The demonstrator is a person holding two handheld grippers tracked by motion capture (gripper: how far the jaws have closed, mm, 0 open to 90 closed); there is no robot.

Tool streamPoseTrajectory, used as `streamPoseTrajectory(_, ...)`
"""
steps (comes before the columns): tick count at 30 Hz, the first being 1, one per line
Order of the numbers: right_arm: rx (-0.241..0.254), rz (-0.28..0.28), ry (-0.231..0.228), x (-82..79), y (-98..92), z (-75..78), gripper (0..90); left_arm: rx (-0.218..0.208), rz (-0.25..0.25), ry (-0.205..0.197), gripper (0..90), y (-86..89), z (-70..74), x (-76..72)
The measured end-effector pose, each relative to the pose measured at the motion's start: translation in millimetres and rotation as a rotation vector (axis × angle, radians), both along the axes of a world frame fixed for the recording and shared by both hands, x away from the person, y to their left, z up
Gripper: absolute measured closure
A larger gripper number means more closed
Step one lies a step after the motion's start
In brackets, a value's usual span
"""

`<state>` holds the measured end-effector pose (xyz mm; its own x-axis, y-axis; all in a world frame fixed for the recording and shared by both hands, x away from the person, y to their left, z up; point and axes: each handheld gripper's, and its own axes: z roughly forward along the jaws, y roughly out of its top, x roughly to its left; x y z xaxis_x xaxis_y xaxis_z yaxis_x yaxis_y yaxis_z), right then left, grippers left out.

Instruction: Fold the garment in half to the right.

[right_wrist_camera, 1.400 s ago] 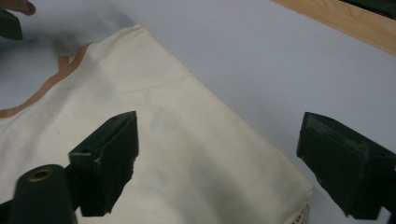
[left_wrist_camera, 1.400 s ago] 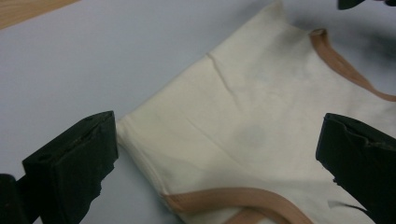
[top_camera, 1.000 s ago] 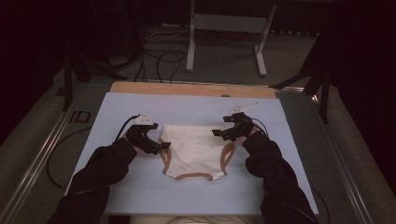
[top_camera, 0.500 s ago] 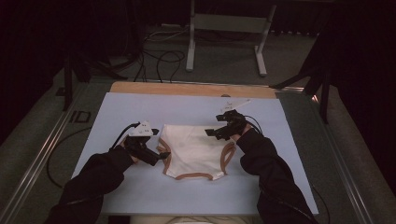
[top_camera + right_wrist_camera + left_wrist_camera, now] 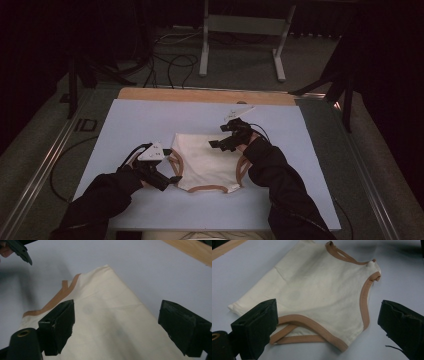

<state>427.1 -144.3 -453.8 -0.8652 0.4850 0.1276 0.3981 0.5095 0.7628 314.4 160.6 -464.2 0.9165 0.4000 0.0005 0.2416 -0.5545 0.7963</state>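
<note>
Both grippers, the left gripper (image 5: 167, 181) low in the frame and the right gripper (image 5: 218, 143) near the middle, have jaws wide apart over the cream tank top (image 5: 206, 162) lying flat on the blue mat (image 5: 135, 120), so a careless pinch may grab only the brown trim (image 5: 312, 326) and bunch the cloth.

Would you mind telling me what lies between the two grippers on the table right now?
In the high view, the cream garment with tan trim lies flat on the blue mat, between the left gripper and the right gripper.
</note>
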Motion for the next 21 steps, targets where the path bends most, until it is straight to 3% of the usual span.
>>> streamPoseTrajectory(6, -0.007, 0.027, 0.013, 1.7, 14.7, -2.1, 14.2, 0.018, -0.024, -0.001, 2.5, -2.3, -4.7, -7.2)
streamPoseTrajectory(7, -0.007, 0.032, 0.016, 2.3, 17.5, -2.8, 14.4, 0.016, -0.031, 0.015, 2.5, -2.6, -7.0, -9.1)
streamPoseTrajectory(15, -0.018, 0.053, 0.025, 4.8, 39.0, -6.7, 14.2, 0.028, -0.048, 0.002, 4.4, -5.2, -14.5, -17.3)
streamPoseTrajectory(21, -0.034, 0.077, 0.017, 8.5, 58.5, -8.8, 14.0, 0.070, -0.072, 0.001, 6.9, -10.9, -25.3, -20.6)
